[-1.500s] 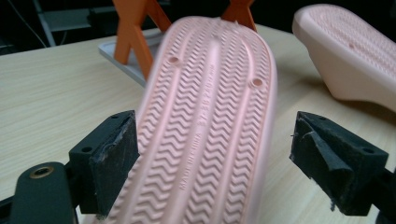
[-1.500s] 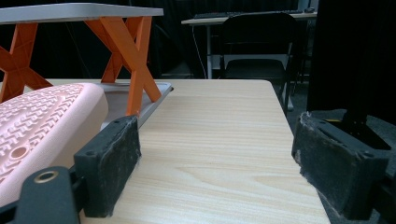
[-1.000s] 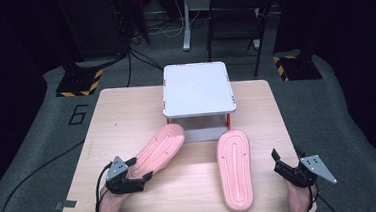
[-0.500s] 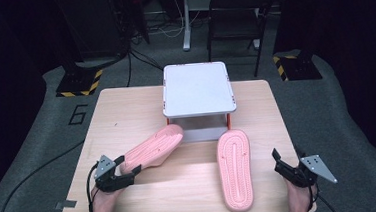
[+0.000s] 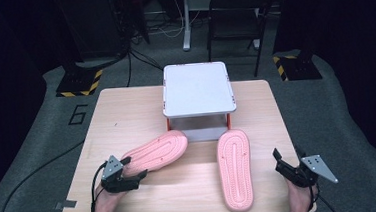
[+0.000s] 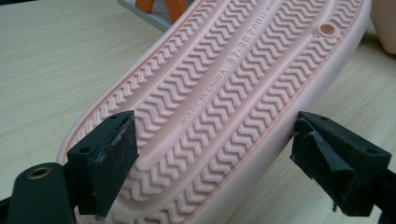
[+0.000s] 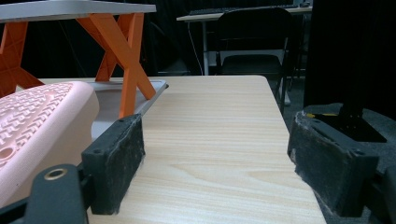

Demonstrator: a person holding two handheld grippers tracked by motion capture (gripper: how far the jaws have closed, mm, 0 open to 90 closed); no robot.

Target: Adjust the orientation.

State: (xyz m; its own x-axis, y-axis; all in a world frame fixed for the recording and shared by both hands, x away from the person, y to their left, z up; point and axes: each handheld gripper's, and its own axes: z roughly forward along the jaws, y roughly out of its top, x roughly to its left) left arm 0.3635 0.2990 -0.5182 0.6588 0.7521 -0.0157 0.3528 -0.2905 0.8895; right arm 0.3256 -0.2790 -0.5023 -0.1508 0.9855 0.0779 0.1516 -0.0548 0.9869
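The left gripper (image 5: pixel 131 176) has its jaws wide apart around the heel end of the left slipper (image 5: pixel 154 152), which lies sole up on the table (image 5: pixel 126 110). The jaws have just been opening, and the pads do not press on it. To grab well, slide further in so both pads (image 6: pixel 109 154) meet the sides, then squeeze gently. The right gripper (image 5: pixel 285 164) waits open and empty, with the right slipper (image 5: pixel 234 168) just beside it.
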